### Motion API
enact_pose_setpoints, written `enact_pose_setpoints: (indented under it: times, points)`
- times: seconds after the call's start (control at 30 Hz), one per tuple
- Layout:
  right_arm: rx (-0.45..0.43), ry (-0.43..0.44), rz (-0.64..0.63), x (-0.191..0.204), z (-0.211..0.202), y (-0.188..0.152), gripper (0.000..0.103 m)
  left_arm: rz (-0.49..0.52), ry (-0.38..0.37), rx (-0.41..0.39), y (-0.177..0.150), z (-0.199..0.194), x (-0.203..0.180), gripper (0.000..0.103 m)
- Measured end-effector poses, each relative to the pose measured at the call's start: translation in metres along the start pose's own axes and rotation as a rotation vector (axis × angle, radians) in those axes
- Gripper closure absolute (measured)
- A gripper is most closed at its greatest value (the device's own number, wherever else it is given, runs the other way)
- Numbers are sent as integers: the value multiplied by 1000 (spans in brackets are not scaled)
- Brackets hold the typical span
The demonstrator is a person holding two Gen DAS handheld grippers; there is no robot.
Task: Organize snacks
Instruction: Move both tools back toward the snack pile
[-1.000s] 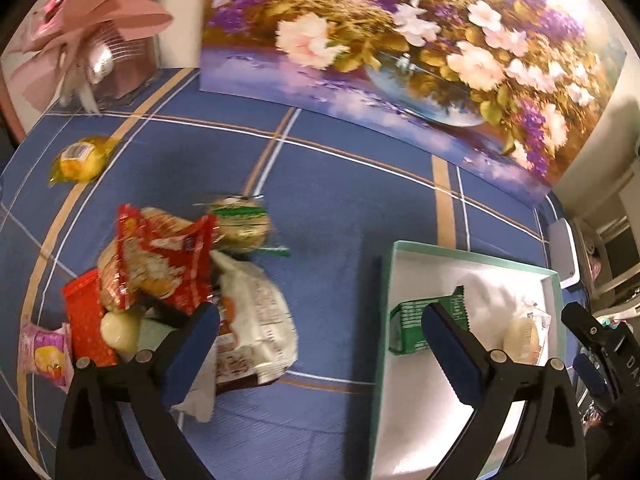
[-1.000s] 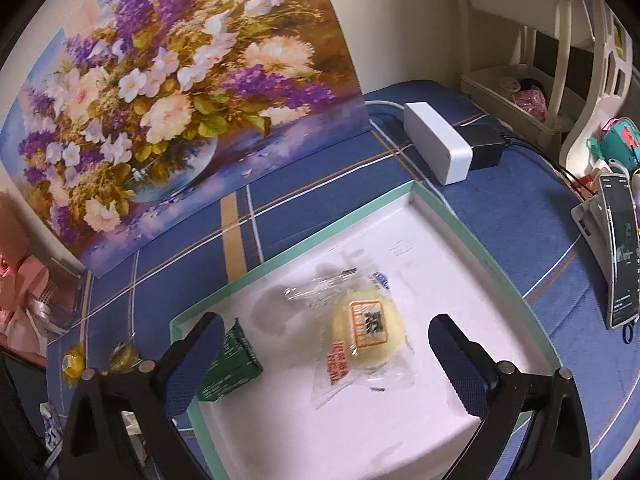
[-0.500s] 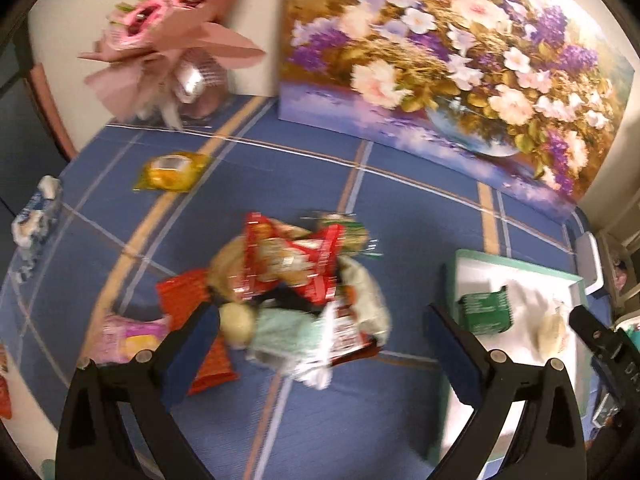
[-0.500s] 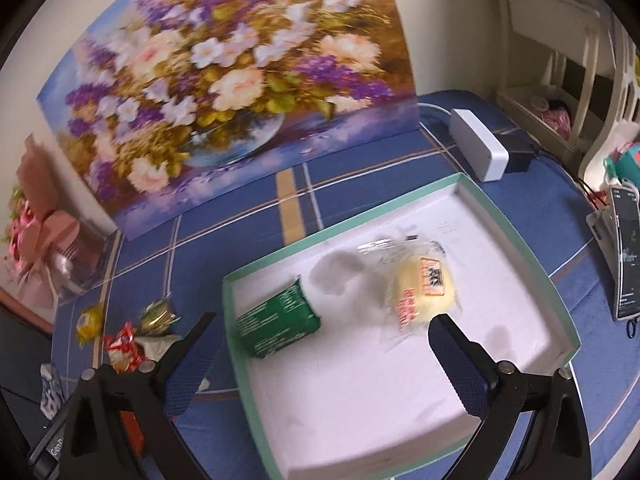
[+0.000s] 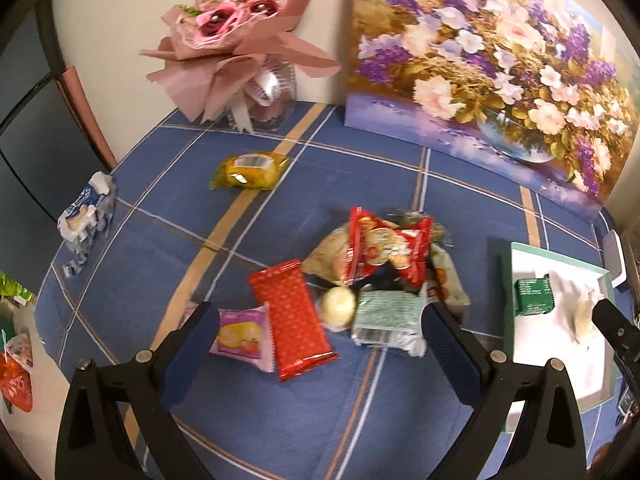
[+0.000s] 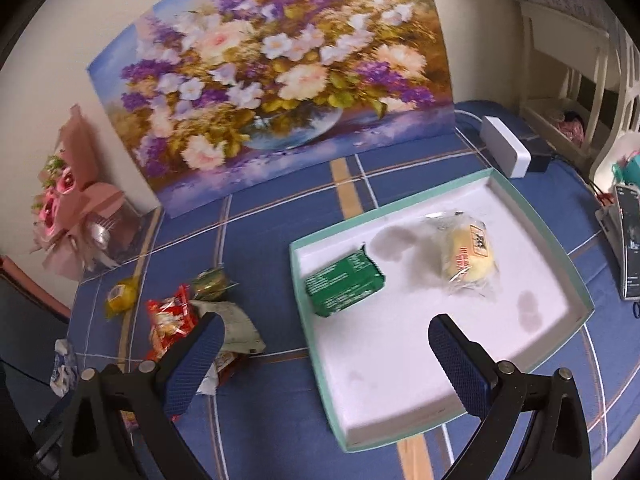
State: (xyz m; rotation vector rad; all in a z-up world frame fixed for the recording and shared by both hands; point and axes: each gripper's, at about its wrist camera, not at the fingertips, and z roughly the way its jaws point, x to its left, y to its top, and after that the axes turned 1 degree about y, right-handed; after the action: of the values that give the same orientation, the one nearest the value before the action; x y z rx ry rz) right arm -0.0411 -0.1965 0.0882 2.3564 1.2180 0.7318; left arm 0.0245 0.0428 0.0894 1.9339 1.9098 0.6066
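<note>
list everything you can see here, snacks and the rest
box: 1, white with teal rim, right side of cloth
green packet: 1, in box
yellow bun: 1, clear wrap, in box
snack pile: several, red, pink, pale green, on cloth left of box
yellow snack: 1, alone behind pile
blue-white packet: 1, cloth's left edge
bouquet: 1, pink, back left
flower painting: 1, against wall
white adapter: 1, behind box
left gripper: open, over pile
right gripper: open, over box

Glossy plastic red wrapper (image 5: 298, 318); matt cloth table cover (image 5: 168, 208).
</note>
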Motion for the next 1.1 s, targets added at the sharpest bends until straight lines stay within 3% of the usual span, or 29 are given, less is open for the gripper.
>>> enact_pose_setpoints:
  times: [0.53,1.1]
  points:
    - [-46,-74,-232,75,-15,-25,0,-117,62,83,3,16,75,2]
    - [-4,-29,-358,131,-5,-44,0,-202,18,116,5,32,121,2]
